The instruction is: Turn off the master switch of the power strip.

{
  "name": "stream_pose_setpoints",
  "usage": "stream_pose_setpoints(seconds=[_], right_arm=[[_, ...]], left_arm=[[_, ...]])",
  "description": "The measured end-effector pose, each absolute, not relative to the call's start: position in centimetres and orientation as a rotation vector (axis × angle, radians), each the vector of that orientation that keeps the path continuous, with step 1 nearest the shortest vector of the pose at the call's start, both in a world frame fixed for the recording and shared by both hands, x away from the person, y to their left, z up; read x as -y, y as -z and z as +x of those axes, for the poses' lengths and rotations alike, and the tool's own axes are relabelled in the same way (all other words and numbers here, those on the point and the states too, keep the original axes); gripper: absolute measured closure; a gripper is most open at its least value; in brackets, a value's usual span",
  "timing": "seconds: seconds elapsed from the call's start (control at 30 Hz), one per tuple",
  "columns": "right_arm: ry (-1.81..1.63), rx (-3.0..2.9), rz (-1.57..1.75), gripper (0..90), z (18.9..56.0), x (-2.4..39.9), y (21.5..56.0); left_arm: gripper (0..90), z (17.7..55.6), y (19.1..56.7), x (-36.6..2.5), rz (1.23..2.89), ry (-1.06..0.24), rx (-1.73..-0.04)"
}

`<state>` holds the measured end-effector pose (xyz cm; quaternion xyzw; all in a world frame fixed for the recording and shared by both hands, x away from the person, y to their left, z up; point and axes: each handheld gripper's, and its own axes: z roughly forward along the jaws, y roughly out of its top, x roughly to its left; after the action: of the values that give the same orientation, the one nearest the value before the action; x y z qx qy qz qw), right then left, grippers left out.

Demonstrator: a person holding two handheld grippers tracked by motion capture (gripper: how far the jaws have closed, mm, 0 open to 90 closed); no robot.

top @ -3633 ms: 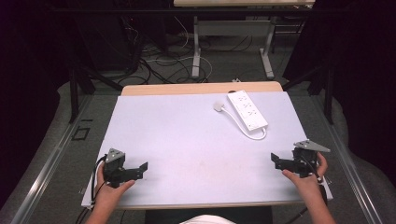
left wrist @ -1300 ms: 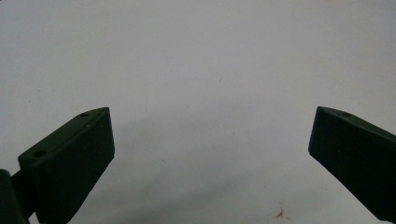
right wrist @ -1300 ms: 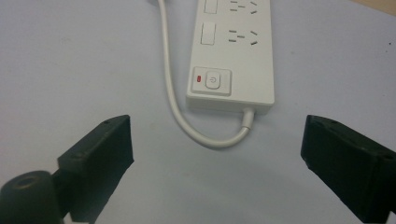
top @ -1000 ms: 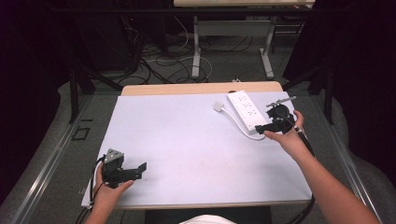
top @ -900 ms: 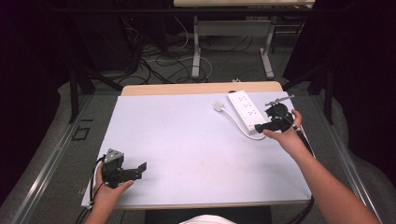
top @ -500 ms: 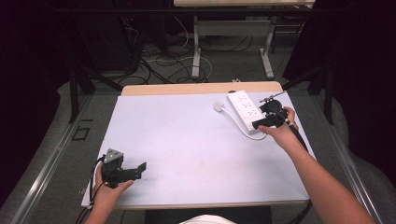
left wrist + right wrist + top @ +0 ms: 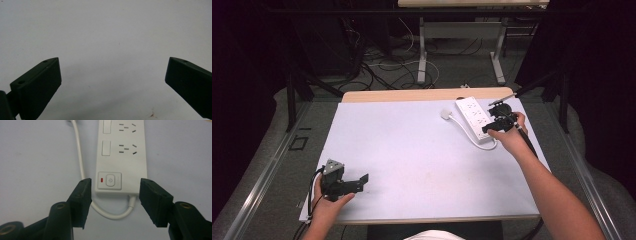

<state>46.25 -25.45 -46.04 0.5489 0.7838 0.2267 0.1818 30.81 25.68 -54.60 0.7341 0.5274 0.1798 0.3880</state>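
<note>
The right gripper (image 7: 115, 195) straddles the power strip's (image 7: 121, 155) switch end, jaws closing but not yet gripping; its length runs straight ahead.

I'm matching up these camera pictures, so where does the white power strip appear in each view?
High view: the power strip lies at the table's far right, just ahead of the right gripper.
Left gripper view: not in it.
Right gripper view: top centre, its switch end between the jaws.
Shared landmark: the white cable looping from its near end.
</note>
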Motion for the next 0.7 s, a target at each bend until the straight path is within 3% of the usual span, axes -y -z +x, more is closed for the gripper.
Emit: stream_pose_setpoints(seconds=[0.7], right_arm=[[-0.585, -2.196, 1.627, 82.4, 48.2, 25.6, 47.5]], left_arm=[[1.1, 30.9, 54.7, -25.7, 1.872, -0.451, -1.353]])
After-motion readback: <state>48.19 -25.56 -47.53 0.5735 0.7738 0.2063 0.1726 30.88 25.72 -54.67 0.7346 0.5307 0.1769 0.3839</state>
